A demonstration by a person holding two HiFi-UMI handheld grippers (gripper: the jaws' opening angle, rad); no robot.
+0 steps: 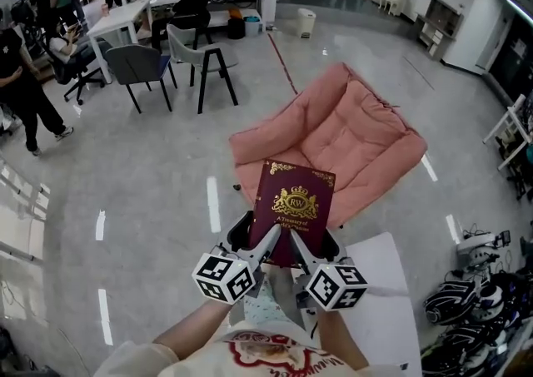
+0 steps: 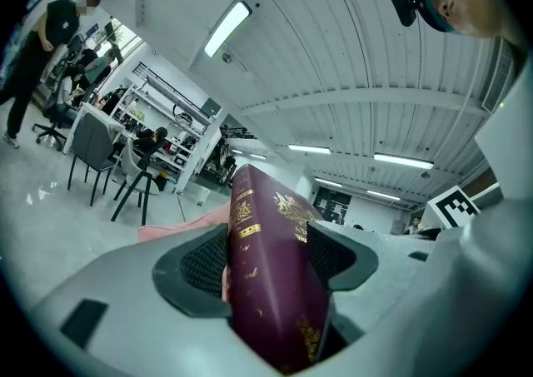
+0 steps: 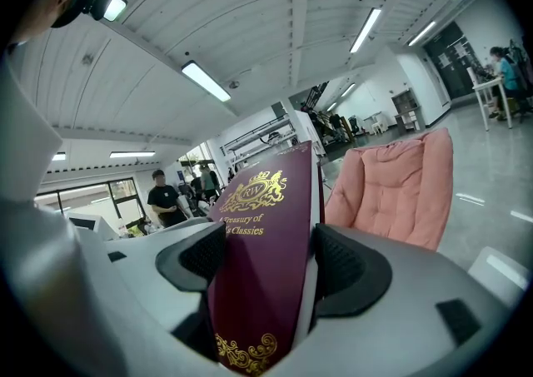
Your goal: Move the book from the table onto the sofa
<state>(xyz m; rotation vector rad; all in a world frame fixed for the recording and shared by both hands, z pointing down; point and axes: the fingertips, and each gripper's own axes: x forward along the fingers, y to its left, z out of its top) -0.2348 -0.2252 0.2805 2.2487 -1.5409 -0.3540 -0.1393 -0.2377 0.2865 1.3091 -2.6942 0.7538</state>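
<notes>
The left gripper (image 2: 268, 257) is clamping the book (image 1: 293, 205) at its spine side, and the right gripper (image 3: 268, 265) is clamping the opposite side, so both are grasping the book's lower end. They are holding it in the air, cover up, on the near side of the pink sofa (image 1: 360, 127), with its far edge overlapping the sofa's front rim in the head view. The white surface (image 1: 385, 305) is lying nearer than the sofa, to the right. Grey chairs (image 1: 140, 66) are standing well beyond the sofa's left.
</notes>
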